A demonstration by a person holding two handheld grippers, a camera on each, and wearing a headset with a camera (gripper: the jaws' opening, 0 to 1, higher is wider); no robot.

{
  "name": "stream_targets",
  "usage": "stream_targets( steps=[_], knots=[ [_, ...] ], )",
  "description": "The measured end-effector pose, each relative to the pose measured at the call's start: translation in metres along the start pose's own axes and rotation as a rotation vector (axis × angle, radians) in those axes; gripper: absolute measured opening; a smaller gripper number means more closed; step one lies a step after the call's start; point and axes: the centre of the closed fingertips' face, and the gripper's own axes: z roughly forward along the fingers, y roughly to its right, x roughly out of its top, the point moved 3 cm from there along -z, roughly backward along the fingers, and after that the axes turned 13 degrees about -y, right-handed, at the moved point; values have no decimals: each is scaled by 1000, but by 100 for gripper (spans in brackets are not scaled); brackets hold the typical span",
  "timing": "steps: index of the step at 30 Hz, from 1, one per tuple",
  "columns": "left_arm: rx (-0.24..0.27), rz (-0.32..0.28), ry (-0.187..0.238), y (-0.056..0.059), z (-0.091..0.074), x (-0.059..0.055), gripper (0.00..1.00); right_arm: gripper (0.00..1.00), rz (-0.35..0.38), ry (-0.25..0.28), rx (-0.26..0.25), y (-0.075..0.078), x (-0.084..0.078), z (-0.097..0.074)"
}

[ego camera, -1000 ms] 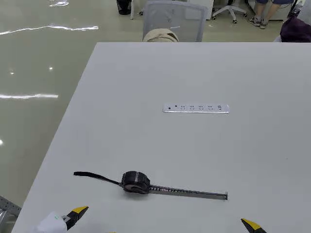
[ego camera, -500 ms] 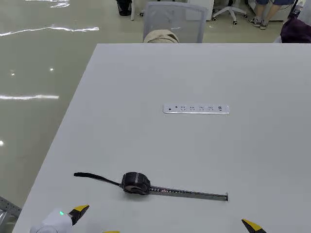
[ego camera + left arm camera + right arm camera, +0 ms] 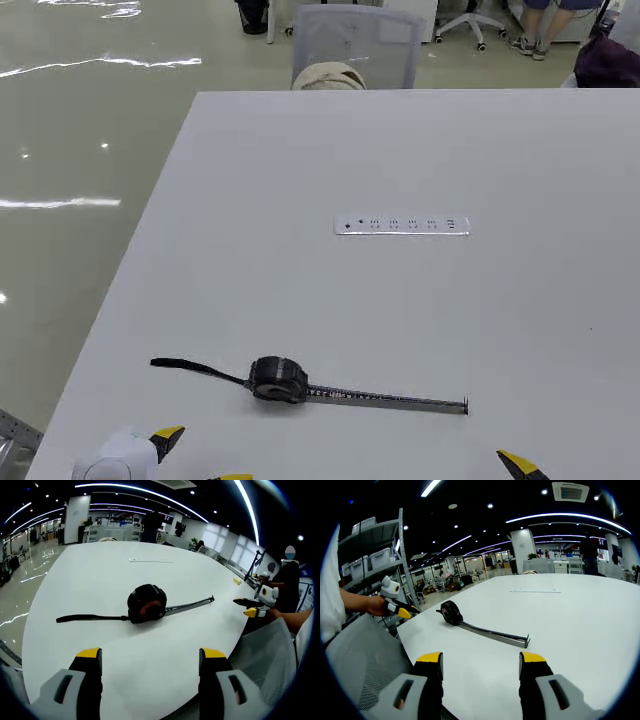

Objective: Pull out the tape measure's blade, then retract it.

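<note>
tape measure point(image 3: 278, 379) unchanged vs 1 s ago: it sits near the table's point(image 3: 400, 150) near edge toward the left corner, with the blade point(image 3: 390, 400) out the same length along that edge and the strap point(image 3: 195, 367) trailing toward the left edge. left gripper point(image 3: 151, 653) is released, jaws wide and empty, short of the case; its second yellow tip now shows at the bottom of the head view. right gripper point(image 3: 481, 657) is also released and empty, apart from the blade's hook end.

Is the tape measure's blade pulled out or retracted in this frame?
Pulled out: the blade lies flat on the table, stretching from the black case to its end hook.
</note>
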Motion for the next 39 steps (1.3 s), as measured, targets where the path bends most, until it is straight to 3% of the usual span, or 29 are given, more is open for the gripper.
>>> stream_targets(
  steps=[7, 16, 22, 39],
  knots=[
    [6, -70, 15, -2, 3, 7, 79, 62, 1, -5, 5, 1, 1, 2],
    [21, -85, 33, 5, 12, 18, 80, 61, -2, 5, 9, 2, 5, 3],
    [24, -90, 13, 9, 18, 21, 79, 61, -2, 4, 12, 3, 8, 3],
    [65, -136, 9, 9, 33, 26, 81, 60, -13, 2, 23, 7, 10, 8]
  ],
)
